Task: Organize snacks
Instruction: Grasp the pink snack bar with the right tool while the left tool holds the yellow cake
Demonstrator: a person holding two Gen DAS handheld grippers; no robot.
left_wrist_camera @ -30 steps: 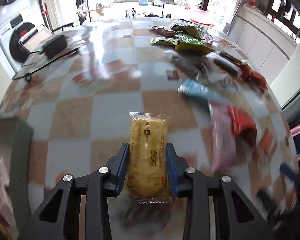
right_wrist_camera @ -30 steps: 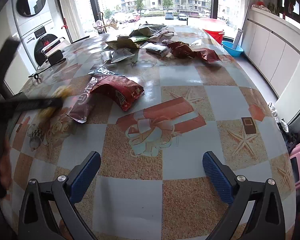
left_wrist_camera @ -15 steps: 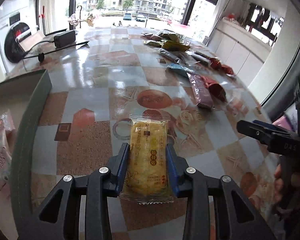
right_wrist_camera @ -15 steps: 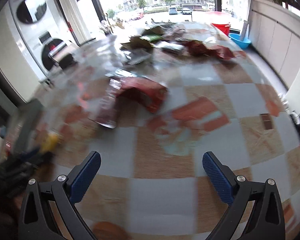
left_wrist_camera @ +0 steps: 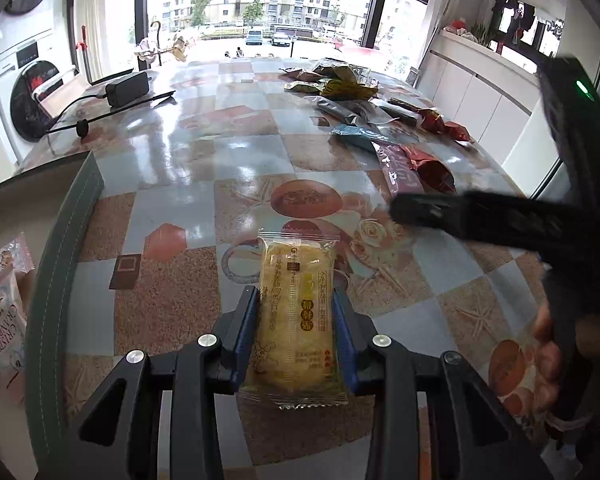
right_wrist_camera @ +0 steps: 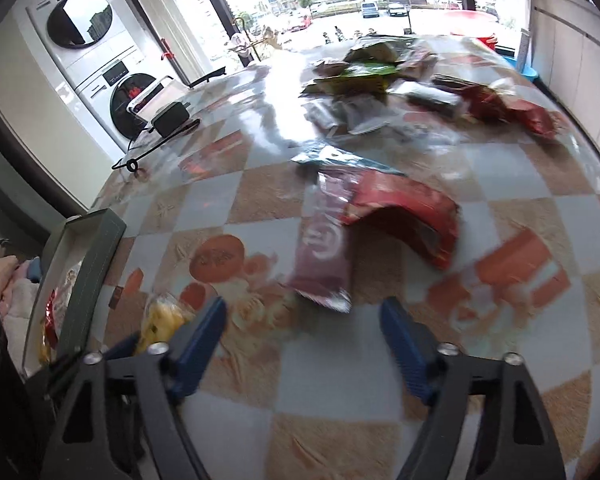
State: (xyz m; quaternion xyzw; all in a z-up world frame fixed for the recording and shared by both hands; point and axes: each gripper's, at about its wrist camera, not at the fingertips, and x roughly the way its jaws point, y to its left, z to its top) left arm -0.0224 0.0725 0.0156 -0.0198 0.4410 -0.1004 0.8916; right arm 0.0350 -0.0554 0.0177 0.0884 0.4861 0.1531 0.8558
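Your right wrist view is motion-blurred, so the far snack packets (right_wrist_camera: pixel 364 76) are unreadable; the grey box (left_wrist_camera: pixel 66 248) runs off the left edge.

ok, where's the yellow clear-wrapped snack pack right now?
Left wrist view, centre: yellow clear-wrapped snack pack clamped in the left gripper, above the table, right of the grey box's rim.

A box (left_wrist_camera: pixel 72 216) sits at the table's (left_wrist_camera: pixel 204 160) left edge; snack packets (left_wrist_camera: pixel 396 136) are scattered far right.
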